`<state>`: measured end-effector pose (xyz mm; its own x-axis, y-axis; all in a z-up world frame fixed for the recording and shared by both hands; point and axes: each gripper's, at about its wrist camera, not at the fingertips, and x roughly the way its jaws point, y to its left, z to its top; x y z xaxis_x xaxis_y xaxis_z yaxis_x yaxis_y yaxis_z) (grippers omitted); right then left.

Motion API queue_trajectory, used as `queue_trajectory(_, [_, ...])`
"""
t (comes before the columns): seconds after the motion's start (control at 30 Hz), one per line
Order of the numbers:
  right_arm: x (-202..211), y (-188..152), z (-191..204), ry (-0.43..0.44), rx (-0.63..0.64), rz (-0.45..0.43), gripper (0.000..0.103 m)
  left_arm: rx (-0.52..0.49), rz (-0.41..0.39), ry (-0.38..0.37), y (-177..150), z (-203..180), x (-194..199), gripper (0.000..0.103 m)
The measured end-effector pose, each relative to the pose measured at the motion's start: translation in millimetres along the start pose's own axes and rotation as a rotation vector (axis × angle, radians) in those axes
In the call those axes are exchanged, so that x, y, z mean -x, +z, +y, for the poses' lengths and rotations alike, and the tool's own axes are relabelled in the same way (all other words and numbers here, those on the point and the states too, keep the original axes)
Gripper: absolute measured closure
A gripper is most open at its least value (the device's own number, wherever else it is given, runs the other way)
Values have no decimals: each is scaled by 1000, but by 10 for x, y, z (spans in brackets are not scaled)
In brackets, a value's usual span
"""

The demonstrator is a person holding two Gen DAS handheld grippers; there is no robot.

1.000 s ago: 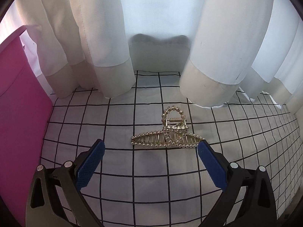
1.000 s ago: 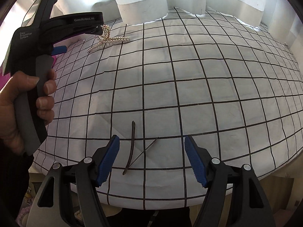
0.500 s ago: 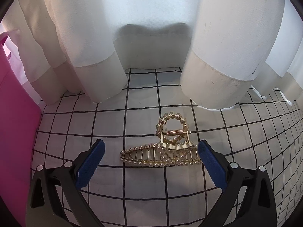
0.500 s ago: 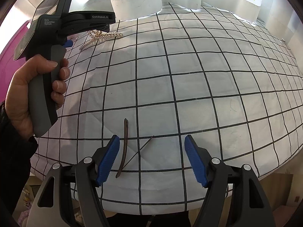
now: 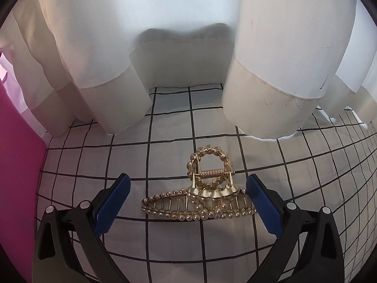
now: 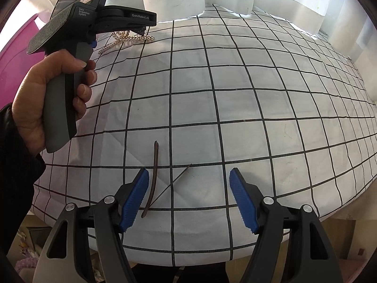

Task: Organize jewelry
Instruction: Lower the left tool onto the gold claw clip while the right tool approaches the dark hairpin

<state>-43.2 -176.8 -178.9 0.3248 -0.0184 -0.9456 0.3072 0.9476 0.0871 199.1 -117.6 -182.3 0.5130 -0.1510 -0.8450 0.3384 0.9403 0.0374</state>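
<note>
A gold hair claw set with pearls [image 5: 200, 200] lies on the white grid-pattern cloth [image 5: 165, 155] near the curtain. My left gripper [image 5: 188, 202] is open around it, its blue pads on either side and not pressing; the right pad [image 5: 264, 207] is close to the claw's end. In the right wrist view the same claw [image 6: 127, 40] shows partly under the left gripper's body, held by a hand [image 6: 47, 99]. My right gripper [image 6: 188, 198] is open over a thin brown hair pin [image 6: 153, 181] lying near the cloth's front edge, close to its left pad.
White curtain folds [image 5: 271, 82] hang down onto the cloth just behind the claw. A pink box wall [image 5: 18, 176] stands at the left. The cloth's front edge [image 6: 188, 257] drops off below the right gripper.
The left gripper has come forward and down toward the claw, which now sits between its pads. The right gripper has stayed over the brown pin.
</note>
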Motion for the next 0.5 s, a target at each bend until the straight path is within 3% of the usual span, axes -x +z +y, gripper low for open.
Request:
queue_trajectory(0.2, [-23,-44,71,-56,40,-12,35,11,2,-3,46,28,-51,6])
queue_trajectory(0.5, [24,-133,107,-51,48,-47,35,53,35,-26,89,90,-169,5])
